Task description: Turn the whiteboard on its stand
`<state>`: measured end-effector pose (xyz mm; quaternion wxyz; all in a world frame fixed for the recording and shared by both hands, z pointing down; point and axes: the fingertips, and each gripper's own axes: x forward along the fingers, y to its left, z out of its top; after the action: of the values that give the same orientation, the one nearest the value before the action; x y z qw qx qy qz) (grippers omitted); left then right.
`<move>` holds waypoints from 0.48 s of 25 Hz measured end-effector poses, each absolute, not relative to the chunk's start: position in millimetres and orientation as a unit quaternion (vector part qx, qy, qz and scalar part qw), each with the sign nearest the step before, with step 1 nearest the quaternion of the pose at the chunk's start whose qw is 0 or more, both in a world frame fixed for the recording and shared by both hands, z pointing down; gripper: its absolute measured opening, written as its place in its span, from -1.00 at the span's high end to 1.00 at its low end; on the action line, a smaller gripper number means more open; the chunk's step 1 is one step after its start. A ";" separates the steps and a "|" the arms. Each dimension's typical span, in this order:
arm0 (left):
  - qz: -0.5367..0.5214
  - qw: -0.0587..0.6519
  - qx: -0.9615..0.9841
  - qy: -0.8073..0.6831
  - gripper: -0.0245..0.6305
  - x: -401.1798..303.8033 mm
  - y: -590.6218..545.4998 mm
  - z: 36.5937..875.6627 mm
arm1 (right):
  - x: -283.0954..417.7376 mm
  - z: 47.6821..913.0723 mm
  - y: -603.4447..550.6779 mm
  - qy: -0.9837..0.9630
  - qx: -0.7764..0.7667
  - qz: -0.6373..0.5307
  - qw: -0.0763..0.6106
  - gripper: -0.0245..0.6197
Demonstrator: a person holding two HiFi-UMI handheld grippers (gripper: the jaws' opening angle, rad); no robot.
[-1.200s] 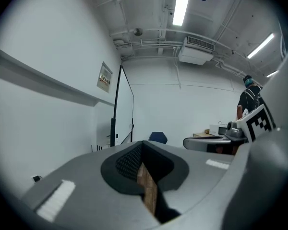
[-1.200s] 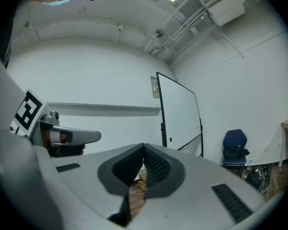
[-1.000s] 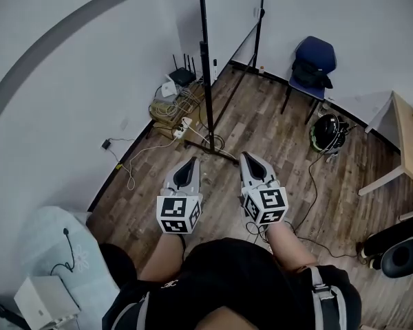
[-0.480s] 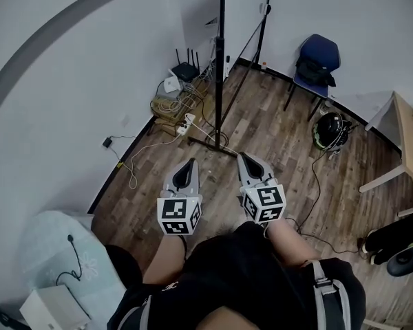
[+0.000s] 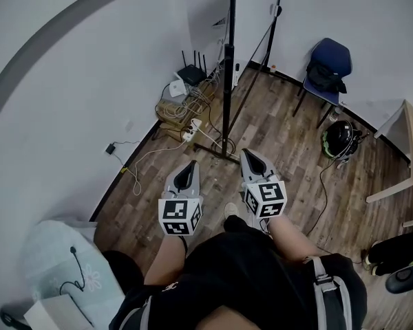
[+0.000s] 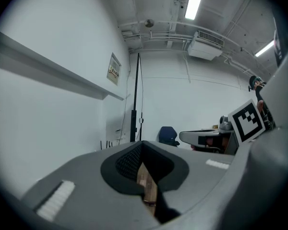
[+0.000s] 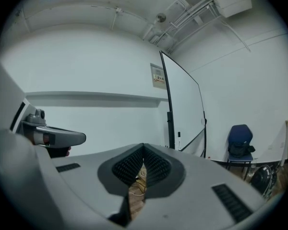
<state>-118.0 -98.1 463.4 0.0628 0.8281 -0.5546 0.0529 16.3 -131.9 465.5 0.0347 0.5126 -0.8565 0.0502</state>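
Left gripper (image 5: 190, 166), right gripper (image 5: 252, 159): jaws pressed together, empty.
Hazard: closed jaws would slip off the frame; cables (image 5: 173, 108) left of the stand foot (image 5: 217, 150) could snag.
Pose: forearms forward, parallel, nearly level, short of that foot.
Whiteboard (image 5: 229, 53): edge-on, above it.

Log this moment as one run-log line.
left gripper: shut, empty | right gripper: shut, empty | black-framed white whiteboard on stand: untouched, ahead of both grippers | step: turn not started
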 end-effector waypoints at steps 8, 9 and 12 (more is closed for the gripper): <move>0.045 0.038 0.805 -0.591 0.90 -130.2 -194.7 442.1 | 20.2 445.0 -241.1 -0.859 0.511 0.037 0.017 0.91; 0.044 0.043 0.804 -0.592 0.90 -130.2 -204.7 442.8 | 20.7 444.4 -252.3 -0.858 0.512 0.038 0.016 0.91; 0.042 0.059 0.802 -0.593 0.90 -129.2 -232.3 445.3 | 23.1 447.2 -282.9 -0.857 0.512 0.046 0.016 0.91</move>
<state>-129.2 -232.3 445.3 0.0589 0.8016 -0.5935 0.0423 23.1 -282.9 447.2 0.0164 0.5124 -0.8574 0.0457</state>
